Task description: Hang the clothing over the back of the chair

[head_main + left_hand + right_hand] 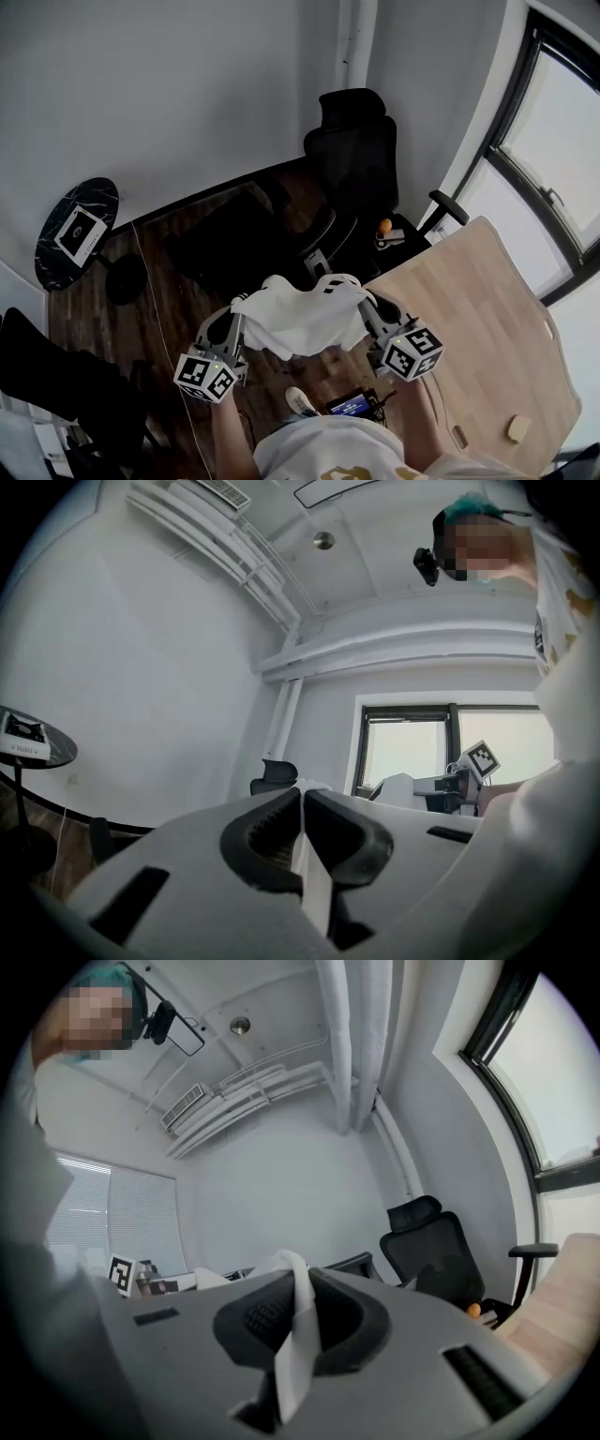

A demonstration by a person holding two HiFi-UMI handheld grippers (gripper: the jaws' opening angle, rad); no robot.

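left claw [302, 794] is clamped tight on a thin fold of the white clothing [300, 321], and the right claw [302, 1283] pinches another edge of it. the cloth sags between the two, held up in the air in front of the person. beyond it the black chair [356, 155] stands by the wall, back upright, apart from the cloth. a light wooden tabletop [487, 319] lies to the right, a round dark tabletop [75, 232] far left

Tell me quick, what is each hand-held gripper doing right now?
Left hand-held gripper: closed, holding the white clothing.
Right hand-held gripper: closed, holding the white clothing too.
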